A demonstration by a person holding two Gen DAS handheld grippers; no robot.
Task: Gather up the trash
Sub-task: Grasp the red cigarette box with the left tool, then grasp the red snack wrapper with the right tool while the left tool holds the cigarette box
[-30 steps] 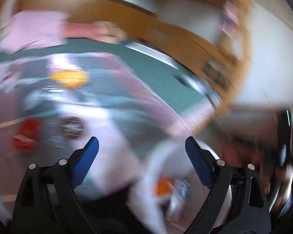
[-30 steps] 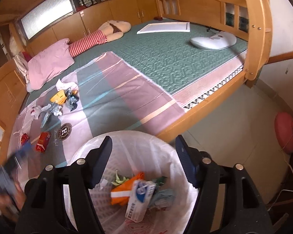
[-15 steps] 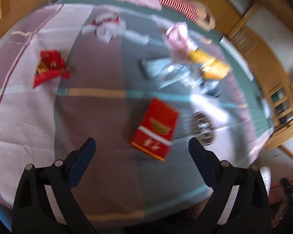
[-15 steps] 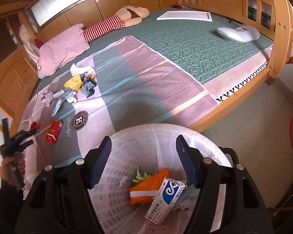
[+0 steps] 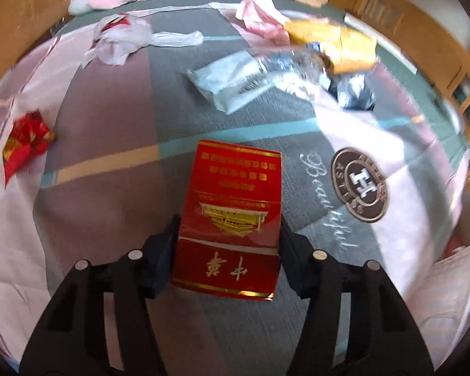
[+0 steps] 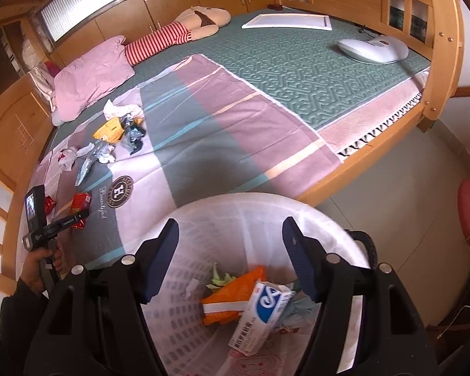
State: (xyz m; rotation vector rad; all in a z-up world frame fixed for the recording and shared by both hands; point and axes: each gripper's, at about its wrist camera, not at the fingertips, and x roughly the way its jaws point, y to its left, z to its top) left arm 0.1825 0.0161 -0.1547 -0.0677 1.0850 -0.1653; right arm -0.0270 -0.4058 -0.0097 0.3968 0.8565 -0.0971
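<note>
A red cigarette box [image 5: 231,206] lies on the striped bedsheet [image 5: 109,219]. My left gripper [image 5: 228,222] points down at it with its jaws closing, and both pads touch the box's long sides. The right wrist view shows the same box [image 6: 82,201] by that gripper [image 6: 78,217], held in a person's hand [image 6: 43,263]. My right gripper [image 6: 230,228] hangs open over a white trash basket [image 6: 222,216] that holds an orange packet [image 6: 231,300] and a white-and-blue carton [image 6: 263,313]. Nothing sits between its fingers.
More trash lies further up the sheet: a crumpled red wrapper [image 5: 25,147], a white plastic bag [image 5: 119,37], a pale blue packet [image 5: 231,78], a yellow packet [image 5: 338,47], pink tissue [image 5: 263,18]. A pink pillow [image 6: 90,84], striped plush toy [image 6: 172,34] and wooden bed frame [image 6: 360,169] surround them.
My left gripper swung from the basket to the bed, dropped toward the red box, and its jaws narrowed around it. The right gripper stayed open above the basket.
</note>
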